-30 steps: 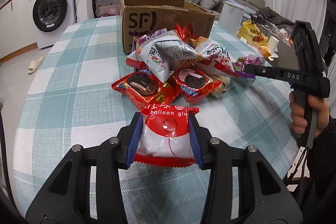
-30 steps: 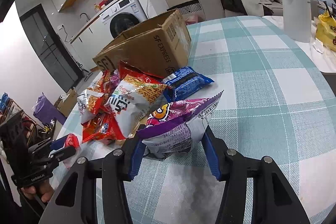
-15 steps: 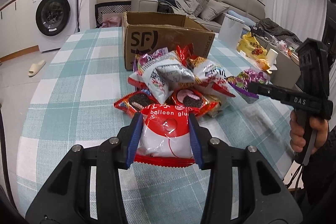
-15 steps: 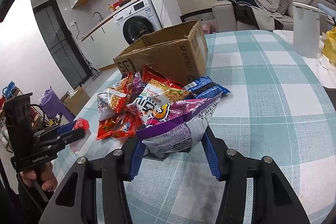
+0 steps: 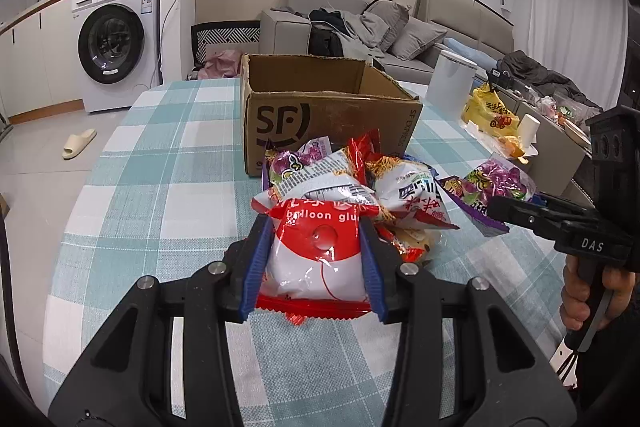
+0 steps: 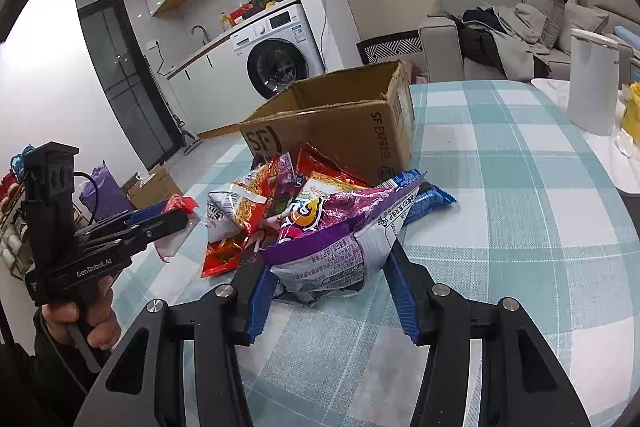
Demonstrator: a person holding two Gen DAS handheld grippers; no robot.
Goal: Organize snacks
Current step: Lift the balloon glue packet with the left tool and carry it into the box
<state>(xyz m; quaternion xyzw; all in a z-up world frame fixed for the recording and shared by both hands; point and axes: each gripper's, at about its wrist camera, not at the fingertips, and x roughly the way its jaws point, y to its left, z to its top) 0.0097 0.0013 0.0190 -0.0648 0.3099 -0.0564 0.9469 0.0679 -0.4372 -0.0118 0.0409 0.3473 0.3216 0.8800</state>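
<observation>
Snacks: your left tongs [image 5: 316,259] are clamped on the red-and-white balloon glue packet [image 5: 316,255], blue pads pressed on both its sides, same grip as a second ago. Your right tongs [image 6: 328,283] are clamped on the purple snack bag [image 6: 340,239], grip also unchanged. Versus the earlier frame, both packets now sit higher against the scene: the balloon glue packet, which was in front of the snack pile [image 5: 360,183] over bare cloth, now overlaps the pile's near edge in the left view, and the cardboard box [image 5: 320,115] shows more of its open top. The purple snack bag is off the table [image 6: 520,227], hanging between the right pads, just in front of the blue packet [image 6: 428,199] and the rest of the pile. The box stands right behind the pile, touching it or nearly so. In the left view your right hand [image 5: 592,291] holds its tool at the far right edge.
</observation>
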